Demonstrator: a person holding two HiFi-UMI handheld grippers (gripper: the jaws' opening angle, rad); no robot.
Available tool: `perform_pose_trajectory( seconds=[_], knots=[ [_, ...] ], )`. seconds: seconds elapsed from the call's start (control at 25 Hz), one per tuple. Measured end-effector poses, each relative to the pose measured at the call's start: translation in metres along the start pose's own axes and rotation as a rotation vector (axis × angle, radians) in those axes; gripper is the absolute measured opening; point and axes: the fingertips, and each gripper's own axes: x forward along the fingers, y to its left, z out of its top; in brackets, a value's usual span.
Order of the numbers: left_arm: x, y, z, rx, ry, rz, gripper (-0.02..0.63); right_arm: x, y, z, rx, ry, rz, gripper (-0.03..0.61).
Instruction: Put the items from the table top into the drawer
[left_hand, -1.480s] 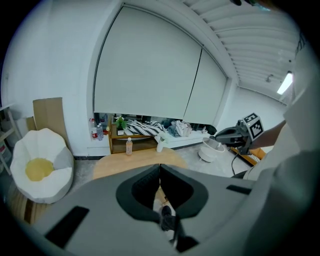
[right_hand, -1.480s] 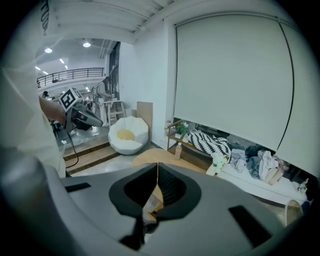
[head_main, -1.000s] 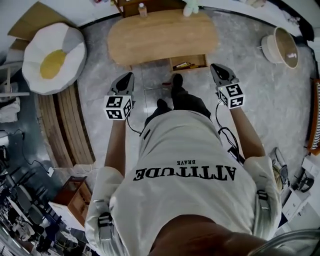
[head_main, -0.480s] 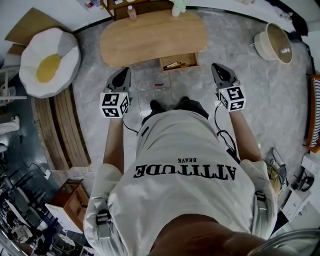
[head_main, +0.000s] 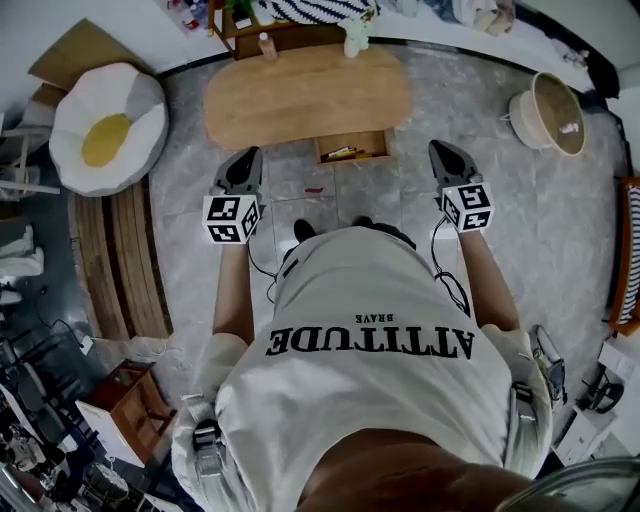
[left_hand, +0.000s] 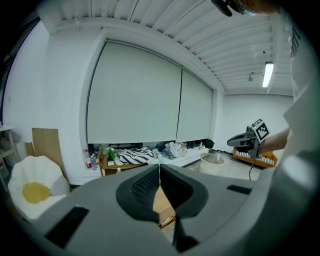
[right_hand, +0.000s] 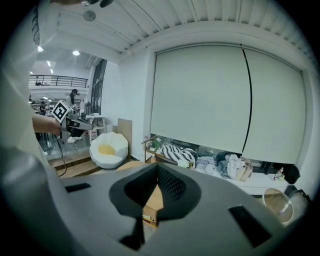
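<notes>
The oval wooden table (head_main: 305, 95) stands ahead of me with its drawer (head_main: 350, 148) pulled open toward me; thin pen-like items lie inside. At the table's far edge stand a small bottle (head_main: 266, 45) and a pale object (head_main: 352, 40). My left gripper (head_main: 243, 170) hangs over the floor, left of the drawer and short of it, shut and empty. My right gripper (head_main: 447, 160) hovers over the floor to the drawer's right, also shut with nothing in it. Below the closed jaws, the drawer (left_hand: 167, 220) shows in the left gripper view, and the drawer (right_hand: 149, 217) shows in the right gripper view.
A small red item (head_main: 313, 190) lies on the floor in front of the drawer. An egg-shaped cushion (head_main: 108, 125) and wooden boards (head_main: 120, 250) are at the left. A round basket (head_main: 548, 100) sits at the right. A cluttered low shelf (head_main: 280, 15) runs behind the table.
The person has stepped back from the table. Both grippers have drawn away from the drawer and risen a little, staying shut.
</notes>
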Motion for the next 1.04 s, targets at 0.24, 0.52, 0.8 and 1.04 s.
perform_pose_trajectory(
  seconds=[0.24,0.52,0.8,1.04],
  knots=[
    [0.006,-0.008,-0.003,-0.008,-0.001,0.012,0.023,-0.002,-0.012,0.002,-0.034,-0.017,0.010,0.020],
    [0.009,-0.015,0.002,-0.015,-0.006,0.009,0.021,-0.006,-0.029,0.008,0.011,-0.044,-0.013,0.020],
    [0.005,-0.011,0.004,-0.018,0.005,0.016,0.021,-0.008,-0.034,0.009,0.036,-0.055,-0.026,0.020],
    [0.007,-0.012,0.001,-0.014,0.006,0.013,0.023,-0.008,-0.035,0.004,0.038,-0.056,-0.031,0.020]
  ],
)
